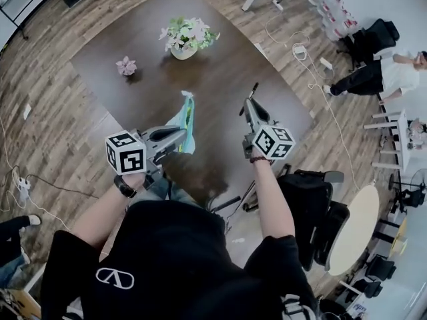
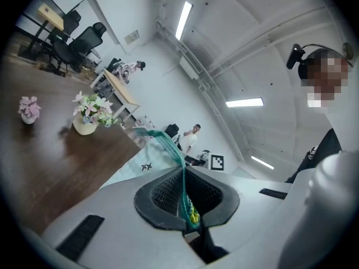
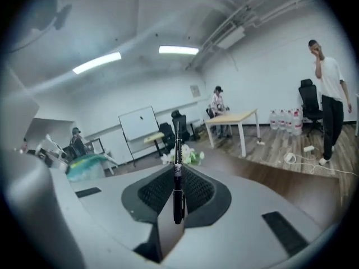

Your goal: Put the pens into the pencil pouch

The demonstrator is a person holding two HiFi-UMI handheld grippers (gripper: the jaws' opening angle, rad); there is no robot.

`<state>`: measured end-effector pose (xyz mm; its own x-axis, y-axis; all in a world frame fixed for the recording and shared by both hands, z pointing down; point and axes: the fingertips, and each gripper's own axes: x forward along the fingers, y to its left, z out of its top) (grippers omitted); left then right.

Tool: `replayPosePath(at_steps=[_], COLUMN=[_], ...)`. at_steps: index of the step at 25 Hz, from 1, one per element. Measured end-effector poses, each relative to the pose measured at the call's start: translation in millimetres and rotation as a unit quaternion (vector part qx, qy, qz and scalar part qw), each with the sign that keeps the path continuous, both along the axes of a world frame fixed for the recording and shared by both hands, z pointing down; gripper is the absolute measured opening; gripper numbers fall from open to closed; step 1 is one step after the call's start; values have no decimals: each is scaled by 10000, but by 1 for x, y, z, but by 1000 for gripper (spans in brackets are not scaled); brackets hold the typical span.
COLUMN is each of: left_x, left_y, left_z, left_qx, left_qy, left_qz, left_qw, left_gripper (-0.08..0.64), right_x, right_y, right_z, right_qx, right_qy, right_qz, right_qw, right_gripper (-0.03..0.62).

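The left gripper has its jaws shut tight on the rim of the pouch. The pouch hangs in the air on the person's side of the pot, clear of the table. The right gripper is clamped on a pen, also on the person's side of the pot and apart from the pouch.

The pen is pinched near one end, so its long free end may pivot or slide when it meets fabric. The pouch hangs limp from a single pinch. Its mouth probably sags closed, and the pen tip could snag the mesh or miss and drop. Thin mesh might also creep out of the left jaws under a push.

The pouch is soft teal netting with a pale cloth panel, floppy and shapeless. The pen is a slim, hard black cylinder with a light printed band. The pads look like dark, finely ribbed rubber. The table is smooth dark wood.
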<state>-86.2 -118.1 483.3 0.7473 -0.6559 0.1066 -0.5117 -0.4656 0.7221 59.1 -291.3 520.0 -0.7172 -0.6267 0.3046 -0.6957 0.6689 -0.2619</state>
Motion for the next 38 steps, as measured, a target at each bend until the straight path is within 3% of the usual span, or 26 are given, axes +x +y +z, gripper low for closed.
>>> replayPosePath(at_steps=[3,6,11,16,23,28,38], left_x=[13,25,41,53,75,79,67], left_y=[-8,-15,-20,-21,-22,-20,-26], left_z=[-17,-32,-46,-51,-54,-62,-73], left_qx=[138,271,354,387,395,467,692], left_qy=[18,45,105,74,93,103,52], left_qz=[160,303,487,609,743,783,736], left_qw=[9998,9992,9981,9974,9964,9958,9949], left_gripper=[14,14,14,14,14,14,14], right_x=[27,47,58,52,-28,-54,-62], right_y=[30,66,114,123,128,128,133], right_z=[-74,-135,-173,-180,-204,-197,-155], right_qx=[826,1595,2304,2351,2302,2162,1702], right_qy=[-452,-873,-1009,-1236,-1881,-1839,-1453], right_qz=[213,357,502,499,-291,-566,-799], right_qw=[9953,9827,9665,9628,9543,9572,9714], right_gripper=[43,43,43,43,43,43,43])
